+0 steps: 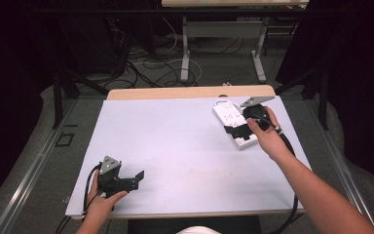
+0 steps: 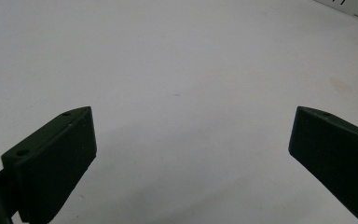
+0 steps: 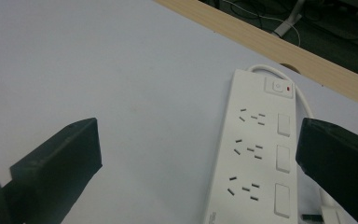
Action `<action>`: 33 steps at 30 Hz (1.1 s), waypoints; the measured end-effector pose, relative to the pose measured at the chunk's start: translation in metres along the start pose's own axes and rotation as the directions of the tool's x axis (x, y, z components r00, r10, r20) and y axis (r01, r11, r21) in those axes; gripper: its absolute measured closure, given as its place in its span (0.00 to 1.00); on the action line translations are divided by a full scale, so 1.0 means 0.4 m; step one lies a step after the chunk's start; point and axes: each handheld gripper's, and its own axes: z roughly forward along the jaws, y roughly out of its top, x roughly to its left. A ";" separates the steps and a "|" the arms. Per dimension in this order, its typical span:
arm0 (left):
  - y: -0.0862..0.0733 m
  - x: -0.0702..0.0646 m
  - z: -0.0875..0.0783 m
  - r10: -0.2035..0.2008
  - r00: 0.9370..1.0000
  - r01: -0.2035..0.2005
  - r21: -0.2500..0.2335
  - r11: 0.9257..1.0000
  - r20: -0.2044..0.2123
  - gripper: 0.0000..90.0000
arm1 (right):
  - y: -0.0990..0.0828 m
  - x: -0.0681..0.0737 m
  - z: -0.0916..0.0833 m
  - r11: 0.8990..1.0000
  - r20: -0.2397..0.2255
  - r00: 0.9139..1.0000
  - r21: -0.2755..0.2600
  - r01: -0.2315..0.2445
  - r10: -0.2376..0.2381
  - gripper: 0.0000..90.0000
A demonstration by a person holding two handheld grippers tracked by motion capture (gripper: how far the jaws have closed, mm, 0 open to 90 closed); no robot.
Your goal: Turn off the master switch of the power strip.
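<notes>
Right gripper (image 1: 237,127), jaws spread and empty, hovered over the power strip (image 1: 233,123); strip's long axis ran away from it. Left gripper (image 1: 135,178), spread, far off on counter (image 1: 175,146).

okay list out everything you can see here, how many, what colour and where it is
power strip: one, white, far right of the mat, under the right tool
cord: one, white, curving off the strip's switch end
mat: one, pale grey, covering the table
table: one, light wood, edge showing beyond the mat
desk: one, grey-legged, on the floor behind
left tool: one, black, open, near left of the mat
right tool: one, black, open, over the strip
</notes>
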 end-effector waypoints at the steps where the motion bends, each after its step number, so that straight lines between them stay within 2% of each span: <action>1: 0.000 0.000 0.000 0.001 1.000 -0.001 0.000 1.000 0.001 0.01 | -0.007 0.003 -0.006 1.000 0.006 1.000 0.000 0.006 -0.006 0.00; 7: 0.000 0.000 0.000 0.001 1.000 -0.001 0.000 1.000 -0.001 0.01 | -0.053 0.019 -0.038 1.000 -0.001 1.000 -0.004 0.027 -0.027 0.00; 10: 0.000 0.000 -0.001 0.002 1.000 -0.002 0.001 1.000 -0.003 0.01 | -0.076 0.026 -0.055 1.000 -0.012 1.000 -0.014 0.020 -0.020 0.00; 15: -0.001 0.001 -0.001 0.001 1.000 -0.001 0.001 1.000 -0.004 0.01 | -0.117 0.040 -0.083 0.999 0.013 0.999 -0.024 0.048 -0.048 0.00; 18: -0.001 0.001 -0.001 -0.002 1.000 0.002 0.000 1.000 -0.007 0.01 | -0.147 0.046 -0.095 0.999 0.004 0.999 -0.032 0.034 -0.034 0.00; 22: -0.001 0.000 -0.001 -0.005 1.000 0.005 0.000 1.000 -0.008 0.01 | -0.189 0.051 -0.102 0.999 0.023 0.999 -0.039 0.033 -0.032 0.00; 27: -0.002 -0.001 -0.001 -0.009 1.000 0.009 0.000 1.000 -0.008 0.01 | -0.244 0.055 -0.105 0.999 -0.004 1.000 -0.052 -0.012 0.011 0.01; 33: -0.002 0.000 -0.001 -0.014 1.000 0.014 -0.001 1.000 -0.010 0.01 | -0.309 0.062 -0.110 0.998 0.036 0.999 -0.056 -0.033 0.035 0.01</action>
